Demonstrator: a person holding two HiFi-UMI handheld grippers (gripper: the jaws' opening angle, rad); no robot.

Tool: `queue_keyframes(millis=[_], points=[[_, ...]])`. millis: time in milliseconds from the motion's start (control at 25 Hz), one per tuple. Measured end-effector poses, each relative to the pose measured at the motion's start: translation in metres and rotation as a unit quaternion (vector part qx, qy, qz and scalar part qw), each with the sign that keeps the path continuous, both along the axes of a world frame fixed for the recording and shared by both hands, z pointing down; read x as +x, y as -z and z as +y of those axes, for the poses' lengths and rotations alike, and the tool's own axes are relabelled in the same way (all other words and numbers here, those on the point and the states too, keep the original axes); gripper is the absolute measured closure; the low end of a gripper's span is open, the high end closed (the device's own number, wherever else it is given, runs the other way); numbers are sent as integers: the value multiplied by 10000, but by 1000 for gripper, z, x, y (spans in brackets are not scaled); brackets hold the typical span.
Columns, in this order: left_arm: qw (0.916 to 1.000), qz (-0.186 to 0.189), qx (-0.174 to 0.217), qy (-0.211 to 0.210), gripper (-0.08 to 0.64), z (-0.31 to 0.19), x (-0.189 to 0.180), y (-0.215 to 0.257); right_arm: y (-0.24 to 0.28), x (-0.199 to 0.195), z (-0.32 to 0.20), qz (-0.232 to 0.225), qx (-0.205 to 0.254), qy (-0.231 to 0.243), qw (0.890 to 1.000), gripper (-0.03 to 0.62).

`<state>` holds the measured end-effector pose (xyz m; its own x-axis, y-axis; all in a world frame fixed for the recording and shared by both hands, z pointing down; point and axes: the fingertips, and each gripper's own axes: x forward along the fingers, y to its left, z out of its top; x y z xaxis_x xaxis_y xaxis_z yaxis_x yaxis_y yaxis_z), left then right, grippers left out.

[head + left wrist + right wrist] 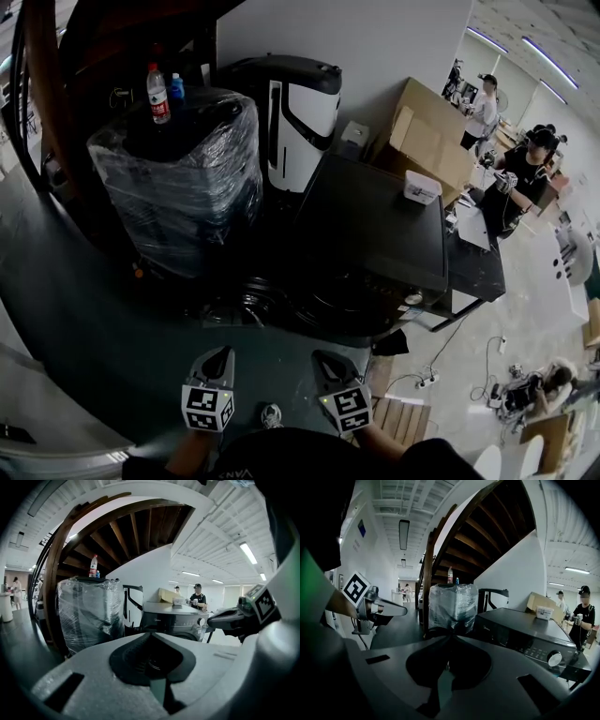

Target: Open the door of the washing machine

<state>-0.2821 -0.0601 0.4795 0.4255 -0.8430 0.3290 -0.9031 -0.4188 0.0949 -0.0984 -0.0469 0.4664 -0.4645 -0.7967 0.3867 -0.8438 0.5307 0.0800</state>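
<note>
The dark grey washing machine (pixel 375 220) stands ahead of me, a little to the right, and its front face (pixel 342 309) is in shadow, so the door is hard to make out. Both grippers hover short of it, apart from it. My left gripper (pixel 217 361) is shut with nothing between its jaws; in its own view the tips (pixel 150 633) meet and the washing machine (pixel 171 618) lies beyond. My right gripper (pixel 323 364) is also shut and empty, its tips (pixel 451 637) together, with the washing machine (pixel 520 632) and its white knob (pixel 554 658) to the right.
A plastic-wrapped appliance (pixel 178 178) with two bottles (pixel 157 94) on top stands left of the washer, under a wooden staircase (pixel 440 541). A white and black unit (pixel 300 117) and a cardboard box (pixel 427 131) stand behind. A small white box (pixel 421 187) sits on the washer. Cables (pixel 427 380) lie at right; people stand beyond.
</note>
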Motion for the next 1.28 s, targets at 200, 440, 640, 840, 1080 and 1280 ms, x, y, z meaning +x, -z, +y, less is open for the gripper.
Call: queue_keyframes(millis=[200, 440, 640, 840, 1080, 1280], points=[[9999, -150, -9, 37, 541, 36, 17, 8, 9, 22, 25, -81, 11, 24, 10000, 588], [9993, -342, 75, 95, 541, 79, 37, 12, 12, 56, 59, -174, -21, -62, 9998, 587], [9987, -466, 177, 37, 541, 113, 63, 16, 13, 79, 87, -196, -31, -18, 9998, 588], [9986, -442, 288, 109, 541, 152, 86, 23, 12, 90, 124, -280, -73, 159, 9995, 586], [9987, -375, 296, 200, 541, 191, 104, 16, 6, 96, 164, -415, -153, 429, 9981, 588], [9989, -272, 224, 295, 541, 219, 115, 5, 2, 107, 183, -431, -207, 479, 9977, 588]])
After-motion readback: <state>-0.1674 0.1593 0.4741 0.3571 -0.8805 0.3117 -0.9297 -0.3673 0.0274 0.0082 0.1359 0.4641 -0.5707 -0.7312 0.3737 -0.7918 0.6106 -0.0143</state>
